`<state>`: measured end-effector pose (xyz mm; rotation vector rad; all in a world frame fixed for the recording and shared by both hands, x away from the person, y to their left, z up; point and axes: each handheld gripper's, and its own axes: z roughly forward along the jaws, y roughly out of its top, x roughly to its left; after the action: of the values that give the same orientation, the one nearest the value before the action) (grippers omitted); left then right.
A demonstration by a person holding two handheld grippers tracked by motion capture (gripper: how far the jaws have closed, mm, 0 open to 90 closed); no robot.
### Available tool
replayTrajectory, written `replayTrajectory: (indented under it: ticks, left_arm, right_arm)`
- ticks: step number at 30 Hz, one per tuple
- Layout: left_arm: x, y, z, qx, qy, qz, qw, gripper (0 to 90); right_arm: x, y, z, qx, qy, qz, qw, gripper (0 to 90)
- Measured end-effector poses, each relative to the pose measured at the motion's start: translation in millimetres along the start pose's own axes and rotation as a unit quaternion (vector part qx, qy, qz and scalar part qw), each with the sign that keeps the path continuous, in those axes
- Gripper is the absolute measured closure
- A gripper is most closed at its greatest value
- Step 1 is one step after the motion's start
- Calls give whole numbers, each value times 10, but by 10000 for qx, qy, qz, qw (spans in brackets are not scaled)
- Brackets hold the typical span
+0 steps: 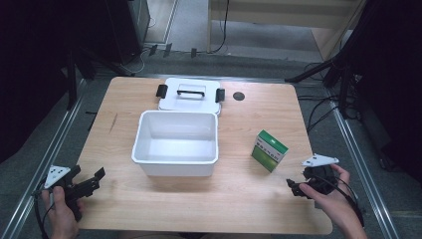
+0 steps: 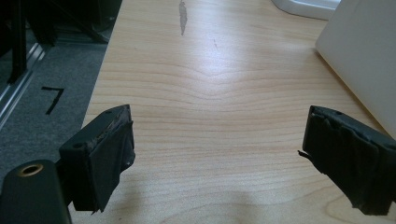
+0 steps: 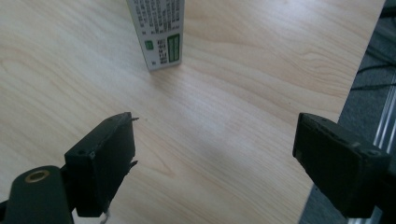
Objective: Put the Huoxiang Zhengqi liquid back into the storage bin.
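The green box (image 1: 269, 150) stands upright on the counter (image 1: 249, 199), to the right of the open white bin (image 1: 175, 144) and well apart from it. The bin's lid (image 1: 189, 94) lies flat behind it, touching its far wall. The right gripper (image 1: 294, 188) hovers near the counter's front right corner, just short of the box; in the right gripper view its jaws stand wide apart with nothing between them, and the box (image 3: 159, 32) rises ahead and to the left of their line. The left gripper (image 1: 94, 180) waits at the front left, jaws equally wide and empty, with the bin wall (image 2: 364, 60) at the right edge of its view.

The step in hand looks like the reach for the box, probably to put it in the bin. To do it well:

1. Swing the right gripper left until the box sits centred between the jaws.
2. Turn the wrist so the pads meet 2 flat, opposite faces, not the corners, since the box stands skewed to the counter edge.
3. Come in level and low on the box; a nudge high up could tip it.
4. Close gently, as thin card may crush.
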<state>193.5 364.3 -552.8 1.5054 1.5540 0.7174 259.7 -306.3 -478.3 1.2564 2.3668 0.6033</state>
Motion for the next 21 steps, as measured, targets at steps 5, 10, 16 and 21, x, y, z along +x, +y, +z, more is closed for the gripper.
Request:
replayTrajectory:
  ticks: [5,10,16,21]
  left_arm:
    - [1,0,-1,-1,-6,-5,10000,99]
    - [1,1,-1,11,-6,1,10000,99]
    - [2,1,0,12,-6,-13,10000,99]
    - [2,1,1,8,-8,-12,10000,99]
  right_arm:
    - [-42,234,-23,837,215,-300,9958,144]
    - [-69,430,-34,1354,268,-495,9892,148]
    - [-74,652,-52,1693,375,-593,9831,148]
    - [-63,785,-56,1834,319,-749,9797,154]
